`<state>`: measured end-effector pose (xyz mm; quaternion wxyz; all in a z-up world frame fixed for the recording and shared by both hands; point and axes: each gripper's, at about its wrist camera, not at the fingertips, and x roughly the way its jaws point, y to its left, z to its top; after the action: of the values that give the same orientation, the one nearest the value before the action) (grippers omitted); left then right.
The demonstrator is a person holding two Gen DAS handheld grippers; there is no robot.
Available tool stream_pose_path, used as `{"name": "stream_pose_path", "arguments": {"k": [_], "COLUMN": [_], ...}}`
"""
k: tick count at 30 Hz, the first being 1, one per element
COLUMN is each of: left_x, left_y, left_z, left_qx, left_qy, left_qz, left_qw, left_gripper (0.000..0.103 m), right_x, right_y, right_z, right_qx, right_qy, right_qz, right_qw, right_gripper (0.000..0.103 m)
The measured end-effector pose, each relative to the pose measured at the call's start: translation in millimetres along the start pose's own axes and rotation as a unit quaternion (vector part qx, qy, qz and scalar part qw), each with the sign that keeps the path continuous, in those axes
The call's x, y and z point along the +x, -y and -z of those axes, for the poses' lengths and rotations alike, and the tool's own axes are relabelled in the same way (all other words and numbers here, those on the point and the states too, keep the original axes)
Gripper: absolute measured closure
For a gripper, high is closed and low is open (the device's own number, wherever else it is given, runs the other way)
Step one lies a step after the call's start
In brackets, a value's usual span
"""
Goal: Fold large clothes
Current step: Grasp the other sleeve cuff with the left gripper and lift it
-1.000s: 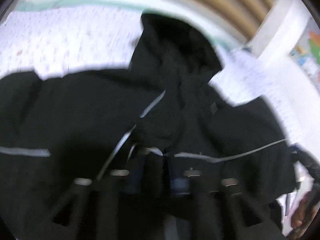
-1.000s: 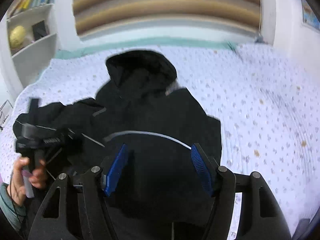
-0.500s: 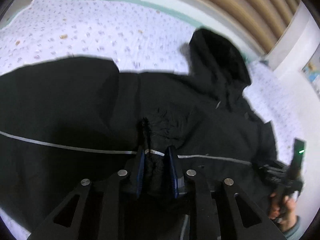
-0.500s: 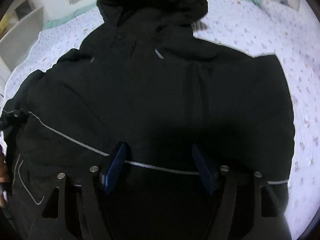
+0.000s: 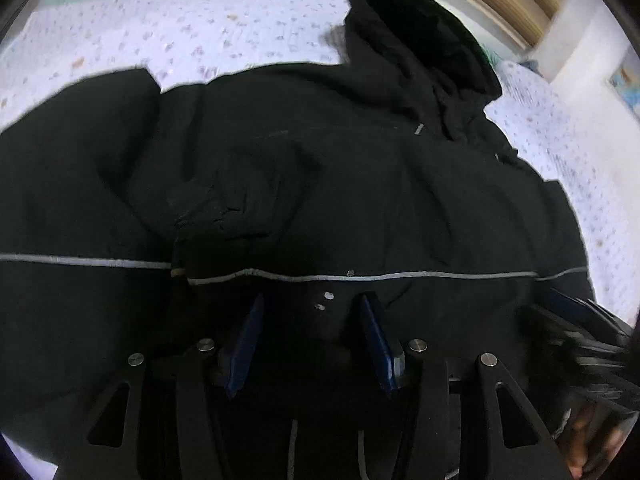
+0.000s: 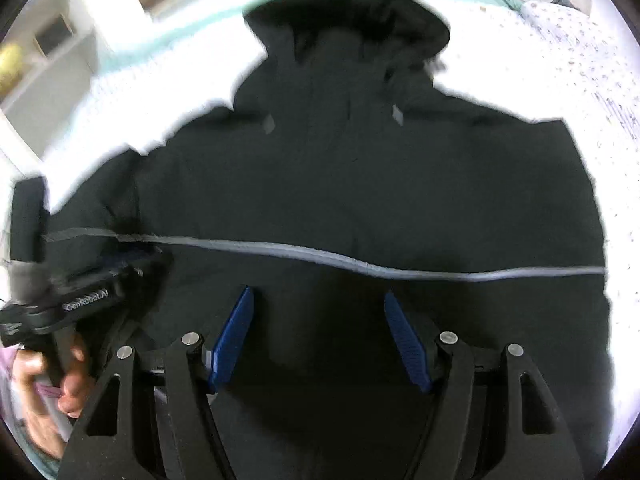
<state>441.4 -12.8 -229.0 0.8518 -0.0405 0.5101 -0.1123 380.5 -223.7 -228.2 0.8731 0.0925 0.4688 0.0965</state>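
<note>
Left wrist view: black hooded jacket [image 5: 360, 184] lies spread on a bed with a pale flowered sheet [image 5: 208, 32], hood toward the headboard. One sleeve is laid across the body, its cuff [image 5: 208, 216] bunched near the middle; that looks like the first fold done, with the rest of the folding left. Left gripper [image 5: 312, 336] has just been opening, its jaws part-open over the fabric with nothing pinched. Right gripper [image 6: 318, 340] hangs wide open above the lower half, empty. A thin grey stripe [image 6: 320, 254] crosses the jacket; the cloth is thick, puffy and creased.
</note>
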Motion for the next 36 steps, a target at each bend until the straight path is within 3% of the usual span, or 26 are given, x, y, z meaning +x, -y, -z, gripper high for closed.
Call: {"name": "stream_pose_path", "arguments": {"k": [2, 4, 7, 9, 11, 15, 18, 19, 20, 22, 23, 26, 29, 30, 31, 32, 36], "left_x": [-8.9, -30.4, -78.6, -115.9, -152.1, -202.3, -218.0, -220.7, -220.6, -209.0, -201.0, -182.2, -174.7, -172.1, -171.1, -171.4, -194.8], "left_y": [3.5, 1.1, -21.4, -51.5, -102.6, -220.2, -304.1, -328.0, -351.3, -382.1, -401.9, -417.5, -414.1, -407.7, -405.3, -399.0, -364.8], "left_z": [-2.3, -0.1, 6.6, 15.4, 25.3, 47.0, 64.7, 71.4, 78.0, 84.8, 90.0, 96.3, 83.8, 80.1, 73.3, 67.7, 54.3], "left_qx": [0.005, 0.008, -0.014, -0.042, -0.081, -0.182, -0.263, -0.286, -0.313, -0.349, -0.378, -0.41, -0.402, -0.391, -0.378, -0.36, -0.288], "left_qy": [0.007, 0.027, 0.077, 0.121, 0.157, 0.193, 0.189, 0.184, 0.184, 0.186, 0.193, 0.229, 0.247, 0.249, 0.247, 0.248, 0.286], "left_qz": [-0.01, 0.009, 0.041, 0.028, -0.008, -0.112, -0.21, -0.22, -0.211, -0.148, -0.091, -0.014, -0.022, -0.036, -0.048, -0.063, -0.091], "left_qw": [0.9999, 0.9996, 0.9961, 0.9914, 0.9842, 0.9576, 0.9227, 0.9143, 0.9076, 0.9065, 0.901, 0.8827, 0.8815, 0.8854, 0.891, 0.897, 0.9094], "left_gripper": [0.054, 0.054, 0.054, 0.054, 0.053, 0.05, 0.048, 0.048, 0.048, 0.048, 0.048, 0.048, 0.048, 0.048, 0.054, 0.075, 0.084], "right_x": [12.8, 11.8, 6.9, 5.1, 7.1, 8.2, 7.4, 7.4, 7.3, 7.2, 7.3, 7.3, 7.3, 7.5, 7.7, 7.9, 8.0], "right_y": [-4.3, -2.8, 1.8, 1.0, -2.1, 0.4, -0.5, -0.7, -0.8, -1.5, -1.9, -2.8, -5.0, -5.8, -6.5, -7.0, -7.1], "right_z": [11.5, 24.2, 27.6, 29.3, 28.0, 27.3, 27.8, 27.8, 27.9, 28.0, 27.9, 27.7, 27.5, 27.4, 27.4, 27.4, 27.6], "right_qx": [-0.031, -0.04, -0.027, -0.029, -0.033, -0.03, -0.032, -0.032, -0.031, -0.032, -0.032, -0.035, -0.035, -0.037, -0.038, -0.038, -0.038], "right_qy": [0.042, 0.086, 0.092, 0.094, 0.097, 0.1, 0.102, 0.103, 0.104, 0.105, 0.106, 0.106, 0.105, 0.105, 0.106, 0.106, 0.107], "right_qz": [0.041, 0.028, 0.009, 0.011, 0.016, 0.008, 0.007, 0.007, 0.006, 0.007, 0.007, 0.005, 0.004, 0.004, 0.005, 0.005, 0.003], "right_qw": [0.998, 0.995, 0.995, 0.995, 0.995, 0.994, 0.994, 0.994, 0.994, 0.994, 0.994, 0.994, 0.994, 0.994, 0.994, 0.994, 0.993], "right_gripper": [0.028, 0.027, 0.027, 0.027, 0.026, 0.025, 0.023, 0.022, 0.022, 0.021, 0.02, 0.018, 0.016, 0.015, 0.015, 0.014, 0.014]}}
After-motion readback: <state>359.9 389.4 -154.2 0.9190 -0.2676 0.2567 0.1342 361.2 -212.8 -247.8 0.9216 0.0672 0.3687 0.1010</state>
